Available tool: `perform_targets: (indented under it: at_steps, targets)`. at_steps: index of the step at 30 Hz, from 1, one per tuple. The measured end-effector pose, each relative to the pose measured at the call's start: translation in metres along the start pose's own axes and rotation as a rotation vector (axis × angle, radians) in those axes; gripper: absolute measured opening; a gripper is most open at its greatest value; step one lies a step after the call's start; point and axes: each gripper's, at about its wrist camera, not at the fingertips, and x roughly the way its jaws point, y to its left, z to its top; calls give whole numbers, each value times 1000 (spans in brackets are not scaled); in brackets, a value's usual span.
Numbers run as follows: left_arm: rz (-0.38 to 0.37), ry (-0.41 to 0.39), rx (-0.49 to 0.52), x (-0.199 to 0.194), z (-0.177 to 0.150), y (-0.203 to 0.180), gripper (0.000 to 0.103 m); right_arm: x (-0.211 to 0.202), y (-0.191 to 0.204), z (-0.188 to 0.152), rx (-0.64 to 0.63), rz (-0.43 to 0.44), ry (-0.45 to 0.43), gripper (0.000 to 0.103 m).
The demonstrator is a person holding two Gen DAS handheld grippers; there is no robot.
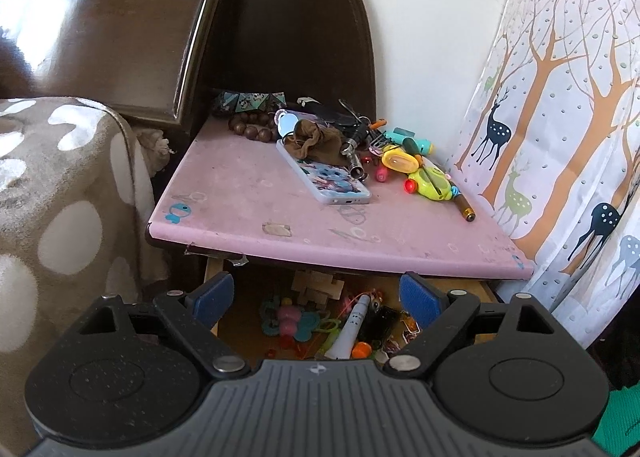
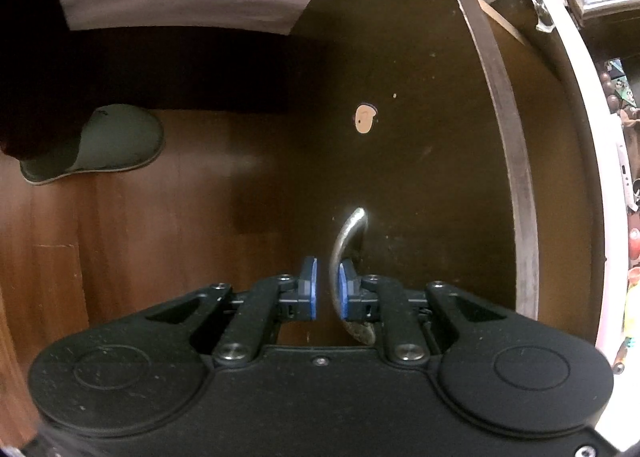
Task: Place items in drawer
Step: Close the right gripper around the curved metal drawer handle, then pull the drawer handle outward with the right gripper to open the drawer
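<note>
A: Where are the task's things seen?

B: An open wooden drawer (image 1: 240, 321) is seen under the pink table top (image 1: 240, 185). Toys are already lying in it: a pale wooden block puzzle (image 1: 312, 283) at the back, a pink and teal plastic toy (image 1: 290, 321) to the left, and a white tube-shaped toy (image 1: 354, 327) lying slantwise beside it. More small bright pieces are heaped there, too jumbled to be told apart.

A: And on the top?

B: A phone in a blue cartoon case (image 1: 324, 177) is laid flat near the middle, with a crumpled brown cloth pouch (image 1: 316, 141) resting on its far end. A string of dark wooden beads (image 1: 250, 127) is set behind it, and a yellow-green plastic toy (image 1: 430, 181) lies to the right, near the white curtain printed with deer and trees (image 1: 560, 117).

A: How is the left gripper (image 1: 318, 289) held?

B: Its blue pads are spread wide over the open drawer. Nothing is held between them.

A: And the right gripper (image 2: 326, 289)?

B: It is pointed steeply down at a dark brown front panel (image 2: 420, 177). Its jaws are drawn almost together, and the curved silver metal handle (image 2: 346, 233) is caught between them. The handle is seen against one pad, while a narrow gap is left to the other, so it is hooked rather than pinched.

A: Anything beyond the panel?

B: A grey-green slipper (image 2: 104, 141) is seen on the reddish wooden floor (image 2: 140, 237), well apart from the gripper.
</note>
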Motion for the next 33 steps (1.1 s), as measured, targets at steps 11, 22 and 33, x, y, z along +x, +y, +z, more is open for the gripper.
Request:
perform_targets:
  at_steps: [11, 22, 33]
  targets:
    - [-7, 1, 3, 1, 0, -3, 90, -25, 18, -11, 11, 7, -7, 13]
    - [-17, 4, 7, 3, -1, -8, 90, -62, 39, -17, -3, 5, -18, 13]
    - [-28, 5, 14, 11, 2, -18, 90, -80, 70, -21, 23, -6, -19, 13]
